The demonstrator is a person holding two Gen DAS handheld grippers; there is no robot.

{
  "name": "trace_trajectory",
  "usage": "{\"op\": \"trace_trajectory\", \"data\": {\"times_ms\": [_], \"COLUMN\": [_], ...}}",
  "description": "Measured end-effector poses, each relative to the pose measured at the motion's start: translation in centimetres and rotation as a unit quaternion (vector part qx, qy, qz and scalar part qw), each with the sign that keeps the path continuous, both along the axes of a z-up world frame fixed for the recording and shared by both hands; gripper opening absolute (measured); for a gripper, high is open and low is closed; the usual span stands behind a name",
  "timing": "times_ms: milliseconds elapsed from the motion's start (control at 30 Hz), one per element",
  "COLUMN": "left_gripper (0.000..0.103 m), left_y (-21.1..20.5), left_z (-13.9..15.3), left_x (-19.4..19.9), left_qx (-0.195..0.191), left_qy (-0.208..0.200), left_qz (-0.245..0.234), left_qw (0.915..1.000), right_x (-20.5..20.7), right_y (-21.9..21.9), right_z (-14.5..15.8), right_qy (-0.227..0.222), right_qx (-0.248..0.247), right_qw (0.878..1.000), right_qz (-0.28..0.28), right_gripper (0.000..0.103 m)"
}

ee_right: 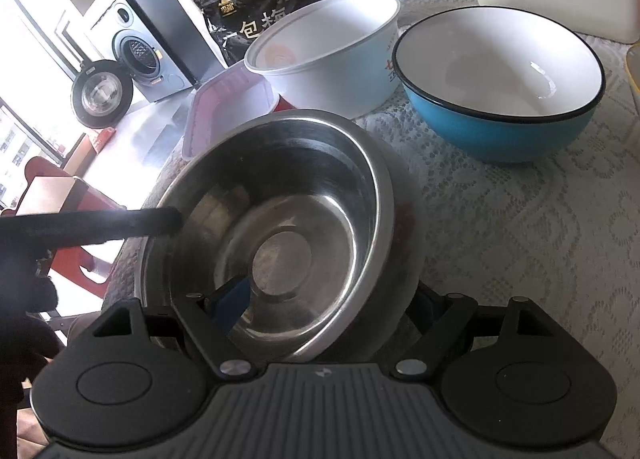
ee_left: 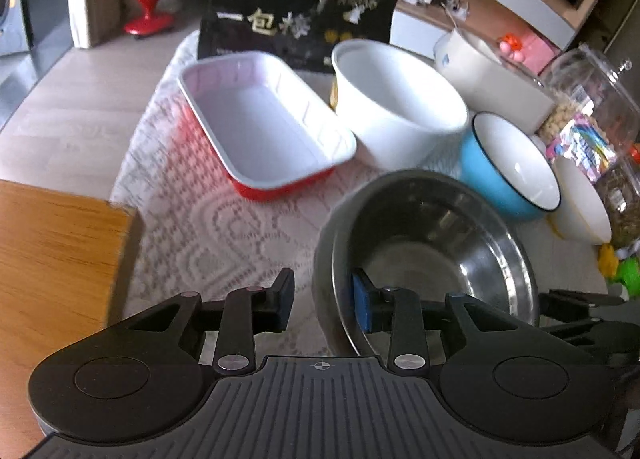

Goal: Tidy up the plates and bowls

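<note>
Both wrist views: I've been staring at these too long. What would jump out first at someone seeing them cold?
The steel bowl fills the foreground, with the right gripper straddling its near rim and the left gripper straddling its left rim. Behind it on the lace cloth sit a blue bowl, a white bowl and a red rectangular dish.

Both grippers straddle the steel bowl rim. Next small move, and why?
Probably close the left gripper on the near wall of the steel bowl. Its fingers straddle the rim with a visible gap, so nothing is pinched there yet. The right gripper also spans the rim; its grip is unclear.
</note>
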State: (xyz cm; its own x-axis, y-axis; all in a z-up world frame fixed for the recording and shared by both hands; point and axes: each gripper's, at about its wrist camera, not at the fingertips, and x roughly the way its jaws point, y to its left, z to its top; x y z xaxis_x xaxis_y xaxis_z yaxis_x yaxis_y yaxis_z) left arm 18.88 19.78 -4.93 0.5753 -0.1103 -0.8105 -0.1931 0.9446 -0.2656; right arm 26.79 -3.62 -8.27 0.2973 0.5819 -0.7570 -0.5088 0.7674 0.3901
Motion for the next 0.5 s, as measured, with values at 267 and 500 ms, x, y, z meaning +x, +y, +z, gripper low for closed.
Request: {"op": "trace_trajectory", "data": {"times_ms": [267, 500], "left_gripper": [0.045, 0.046], "left_y": [-1.1, -2.3], "left_z": [-1.4, -1.5], "left_x": [2.0, 2.1], "left_qx": [-0.018, -0.025], "left_qy": [0.026, 0.036], "left_qz": [-0.011, -0.03], "left_qw": [0.9994, 0.9986], "right_x": [0.4, -0.3], "right_y": [0.2, -0.9], "right_z": [-0.3, 0.1], "right_qy": [0.011, 0.015], "right_qx": [0.012, 0.011], "right_qw": [1.0, 1.0], "right_qz": [-0.006, -0.003], "right_gripper": [0.084, 0.084]}}
